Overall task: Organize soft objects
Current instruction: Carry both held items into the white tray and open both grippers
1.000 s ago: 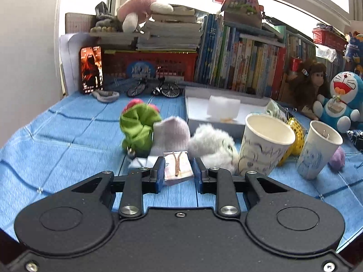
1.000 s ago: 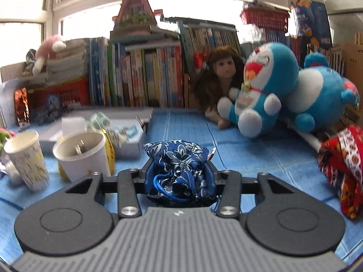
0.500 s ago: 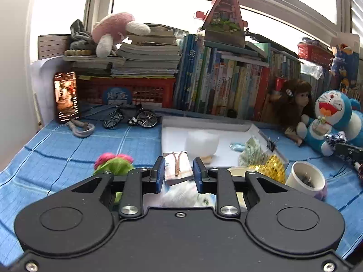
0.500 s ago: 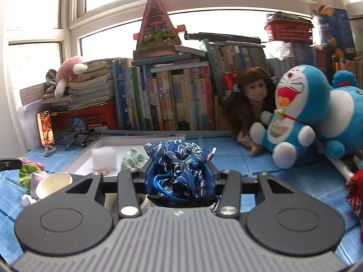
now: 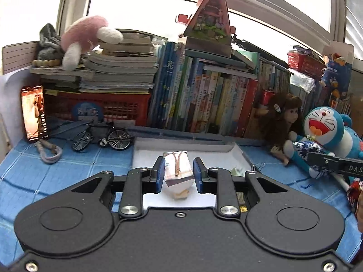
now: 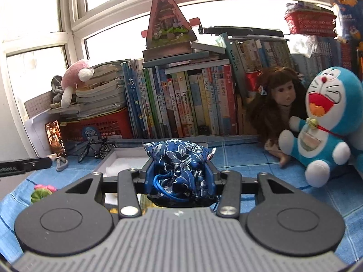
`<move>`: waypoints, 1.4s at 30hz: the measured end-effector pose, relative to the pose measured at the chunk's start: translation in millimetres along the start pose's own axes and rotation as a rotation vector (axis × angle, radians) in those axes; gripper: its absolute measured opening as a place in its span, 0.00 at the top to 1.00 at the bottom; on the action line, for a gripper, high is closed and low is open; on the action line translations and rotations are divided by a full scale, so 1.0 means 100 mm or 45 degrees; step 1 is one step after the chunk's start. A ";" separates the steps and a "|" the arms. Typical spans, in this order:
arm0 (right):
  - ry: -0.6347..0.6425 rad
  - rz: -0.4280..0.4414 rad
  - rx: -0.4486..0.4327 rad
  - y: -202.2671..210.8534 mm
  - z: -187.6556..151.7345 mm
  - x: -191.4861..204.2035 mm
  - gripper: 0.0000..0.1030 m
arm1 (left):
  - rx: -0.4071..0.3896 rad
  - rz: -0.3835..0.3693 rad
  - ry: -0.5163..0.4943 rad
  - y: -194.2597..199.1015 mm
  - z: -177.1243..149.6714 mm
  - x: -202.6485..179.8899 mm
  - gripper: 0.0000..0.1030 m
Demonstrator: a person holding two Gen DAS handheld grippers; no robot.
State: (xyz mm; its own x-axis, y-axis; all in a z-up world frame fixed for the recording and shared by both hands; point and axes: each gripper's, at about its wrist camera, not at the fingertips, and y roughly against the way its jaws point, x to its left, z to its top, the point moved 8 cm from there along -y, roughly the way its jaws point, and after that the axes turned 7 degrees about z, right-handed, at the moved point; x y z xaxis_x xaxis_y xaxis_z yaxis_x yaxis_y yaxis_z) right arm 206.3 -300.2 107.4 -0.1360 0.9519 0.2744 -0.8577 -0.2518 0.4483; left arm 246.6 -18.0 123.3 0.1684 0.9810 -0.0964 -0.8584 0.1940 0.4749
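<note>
While both hands carry their loads above the bench (image 5: 68, 163), the step in hand looks like delivery into the white tray (image 5: 181, 146) at frame centre of the left wrist view. The left tool (image 5: 177, 172) is clamped on a small pale fabric packet (image 5: 177, 166) tied with a brownish cord, its blue pads pressing either side; the packet sits directly over the tray's white floor. The right tool (image 6: 179, 176) is closed on a blue floral drawstring pouch (image 6: 177, 158), which bulges above the pads and hides much of what lies beyond; the same tray (image 6: 109, 158) shows just left of and behind it.

To do this well, I would lower each load until it nearly meets the tray floor before releasing, since soft things tumble if dropped from height. Set the packet toward the far wall and leave the nearer floor for the bulkier pouch. A pale lump under the packet may be something already in the tray, though the left tool covers most of it, so ease down gently there. Bring the hands in one at a time: the right tool's arm already crosses the right edge of the left wrist view, near the blue cat plush (image 5: 326, 129) and the doll (image 5: 285, 115).
</note>
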 end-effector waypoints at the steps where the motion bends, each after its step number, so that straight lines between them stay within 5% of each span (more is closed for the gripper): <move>1: -0.004 0.004 0.011 -0.05 0.02 0.00 0.52 | 0.010 -0.006 -0.002 -0.07 0.03 -0.02 0.76; 16: -0.079 0.038 0.224 -1.03 0.32 -0.01 0.52 | 0.253 -0.019 0.077 -1.30 0.33 -0.07 0.76; 32: 0.066 -0.056 0.502 -2.05 0.03 0.03 0.50 | 0.441 -0.001 -0.020 -2.24 0.11 -0.17 0.75; 42: 0.033 -0.102 0.629 -2.31 -0.19 -0.14 0.49 | 0.514 0.011 -0.048 -2.47 -0.10 -0.18 0.75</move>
State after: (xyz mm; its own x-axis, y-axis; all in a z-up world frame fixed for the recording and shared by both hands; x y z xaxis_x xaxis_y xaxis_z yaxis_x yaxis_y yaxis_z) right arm 397.1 -252.5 -15.9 -0.0969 0.9742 0.2038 -0.5293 -0.2239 0.8184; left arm 451.3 -83.2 -0.8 0.1859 0.9806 -0.0621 -0.6018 0.1636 0.7817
